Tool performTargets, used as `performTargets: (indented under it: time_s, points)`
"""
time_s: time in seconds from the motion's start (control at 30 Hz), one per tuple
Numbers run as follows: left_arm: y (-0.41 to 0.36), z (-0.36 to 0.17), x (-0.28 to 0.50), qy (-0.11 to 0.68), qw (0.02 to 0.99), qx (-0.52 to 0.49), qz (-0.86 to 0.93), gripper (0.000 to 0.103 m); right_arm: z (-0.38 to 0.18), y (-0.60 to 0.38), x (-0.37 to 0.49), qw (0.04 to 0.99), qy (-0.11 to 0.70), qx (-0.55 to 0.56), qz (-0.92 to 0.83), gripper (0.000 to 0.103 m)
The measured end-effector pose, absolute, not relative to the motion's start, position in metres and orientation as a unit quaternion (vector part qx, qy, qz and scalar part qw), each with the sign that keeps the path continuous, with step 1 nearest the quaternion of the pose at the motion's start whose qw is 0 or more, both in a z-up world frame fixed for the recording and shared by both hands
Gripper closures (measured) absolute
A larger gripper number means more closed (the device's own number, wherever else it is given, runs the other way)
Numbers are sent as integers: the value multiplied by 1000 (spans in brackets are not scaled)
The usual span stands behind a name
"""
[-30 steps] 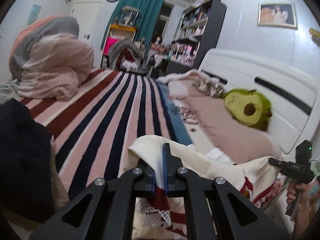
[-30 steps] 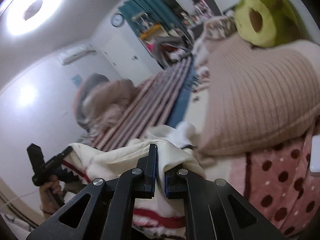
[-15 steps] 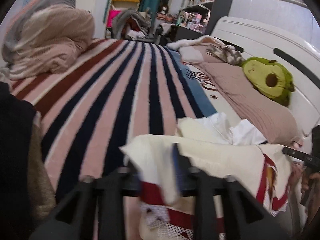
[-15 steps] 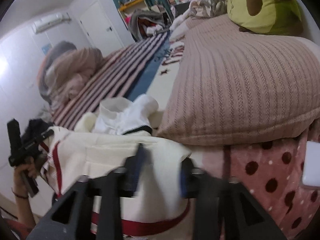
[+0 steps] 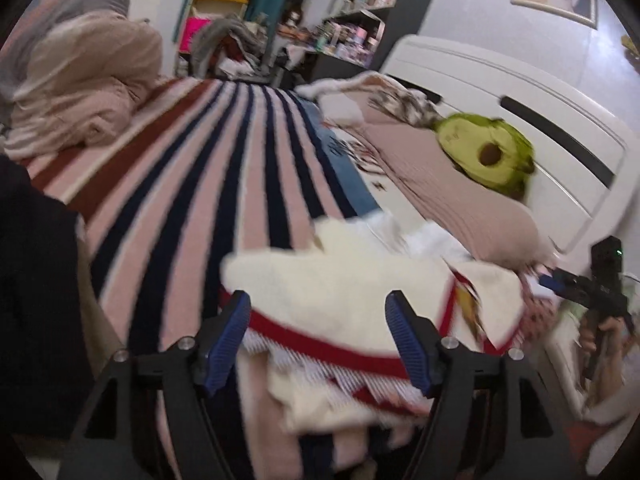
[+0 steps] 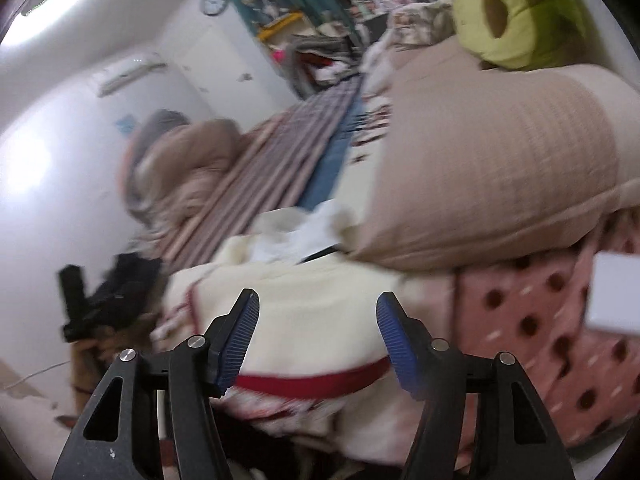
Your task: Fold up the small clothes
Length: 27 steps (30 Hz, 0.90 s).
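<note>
I am looking along the left gripper [image 5: 318, 340] first: its jaws are opening, the blue pads [image 5: 230, 338] standing apart with the cream sweater [image 5: 340, 292] lying between them, and neither pad is pressing on the cloth. The sweater is lying folded near the edge of the bed closest to me, its red band [image 5: 320, 342] running across just past the fingertips. It is resting partly on the striped blanket [image 5: 208, 168], which is stretching away toward the far end of the bed, where a bundled pink and grey duvet [image 5: 76, 76] is sitting at the far left corner. A dark garment [image 5: 36, 280] is filling the left edge of this view. To the right of the sweater, a beige ribbed pillow [image 5: 448, 184] is lying along the white headboard [image 5: 532, 120], with a green avocado plush [image 5: 486, 154] sitting on it.

Moving to the right gripper [image 6: 318, 338], I am seeing its jaws opening as well, pads wide and clear of the fabric, with the same sweater [image 6: 312, 312] lying below and between them. The sweater's far edge is touching the pillow [image 6: 496, 164], and a crumpled white garment [image 6: 308, 232] is lying just beyond it. On the right, a pink dotted cover [image 6: 536, 328] is lying under the pillow. Both views are blurred, so I cannot tell the finer folds.
</note>
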<state>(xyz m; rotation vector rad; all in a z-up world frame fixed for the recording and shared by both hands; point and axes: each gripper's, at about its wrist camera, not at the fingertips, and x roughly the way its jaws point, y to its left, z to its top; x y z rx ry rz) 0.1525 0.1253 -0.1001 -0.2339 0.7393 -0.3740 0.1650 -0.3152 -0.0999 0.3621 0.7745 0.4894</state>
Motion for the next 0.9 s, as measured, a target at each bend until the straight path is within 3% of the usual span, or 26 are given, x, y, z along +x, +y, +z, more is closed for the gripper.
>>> performTargets:
  time_s: [0.37, 0.57, 0.77, 0.83, 0.9]
  points:
    - [79, -163, 112, 432, 819, -234, -296, 37, -180, -229, 132, 751, 466, 227, 410, 45]
    - [58, -181, 115, 427, 801, -272, -318, 37, -205, -209, 137, 742, 476, 226, 414, 45]
    - [42, -179, 118, 416, 796, -279, -341, 60, -189, -204, 145, 740, 435, 241, 452, 54]
    - [43, -179, 119, 412, 797, -280, -341, 72, -185, -202, 142, 743, 430, 235, 457, 54]
    - [42, -177, 121, 410, 799, -279, -341, 92, -188, -202, 142, 740, 440, 229, 455, 54]
